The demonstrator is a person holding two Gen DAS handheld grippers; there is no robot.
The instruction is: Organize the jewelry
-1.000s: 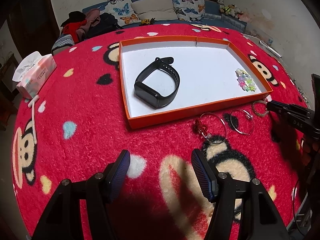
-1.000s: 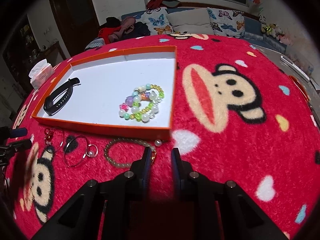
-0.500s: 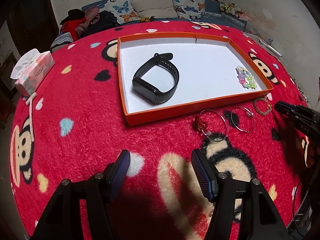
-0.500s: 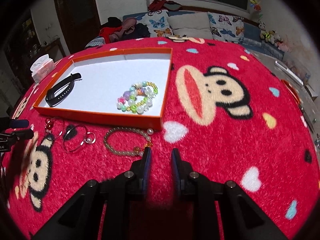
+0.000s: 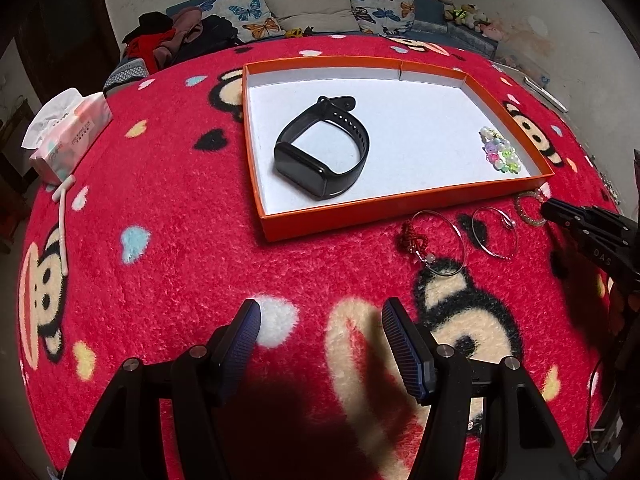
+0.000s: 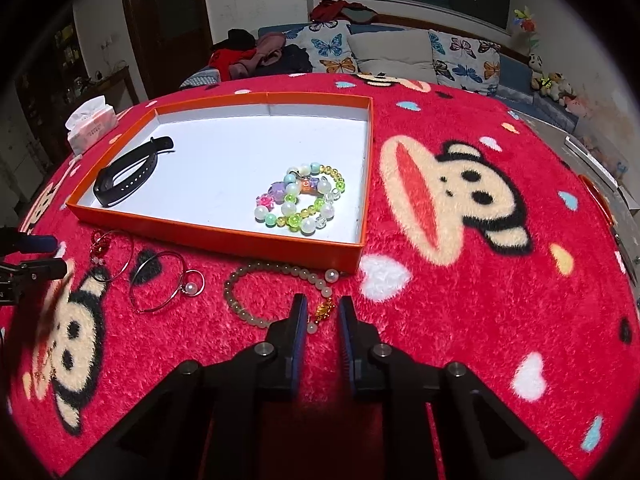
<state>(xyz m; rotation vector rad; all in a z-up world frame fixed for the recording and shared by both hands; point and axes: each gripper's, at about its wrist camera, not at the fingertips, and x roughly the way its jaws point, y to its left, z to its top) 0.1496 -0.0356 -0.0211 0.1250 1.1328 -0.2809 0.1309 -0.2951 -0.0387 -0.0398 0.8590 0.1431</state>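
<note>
An orange tray (image 5: 404, 202) (image 6: 224, 238) with a white floor holds a black smart band (image 5: 320, 152) (image 6: 128, 172) and a colourful bead bracelet (image 5: 500, 154) (image 6: 304, 198). On the red blanket in front of the tray lie a wire bangle with a red knot (image 5: 436, 240) (image 6: 114, 254), a wire bangle with a pearl (image 5: 494, 232) (image 6: 164, 282) and a grey bead bracelet (image 6: 272, 292) (image 5: 530, 208). My right gripper (image 6: 323, 306) (image 5: 560, 212) is open a little, its fingers on either side of the grey bracelet's gold clasp. My left gripper (image 5: 320, 312) is open wide and empty, short of the tray.
A tissue pack (image 5: 68, 140) (image 6: 92, 124) sits at the blanket's left edge, with a white stick (image 5: 62, 216) beside it. A sofa with butterfly cushions (image 5: 312, 4) and a pile of clothes stands behind the table.
The right gripper has drawn back and its fingers now sit on either side of the grey bracelet's clasp. The left gripper has backed off slightly. The jewelry has not moved.
</note>
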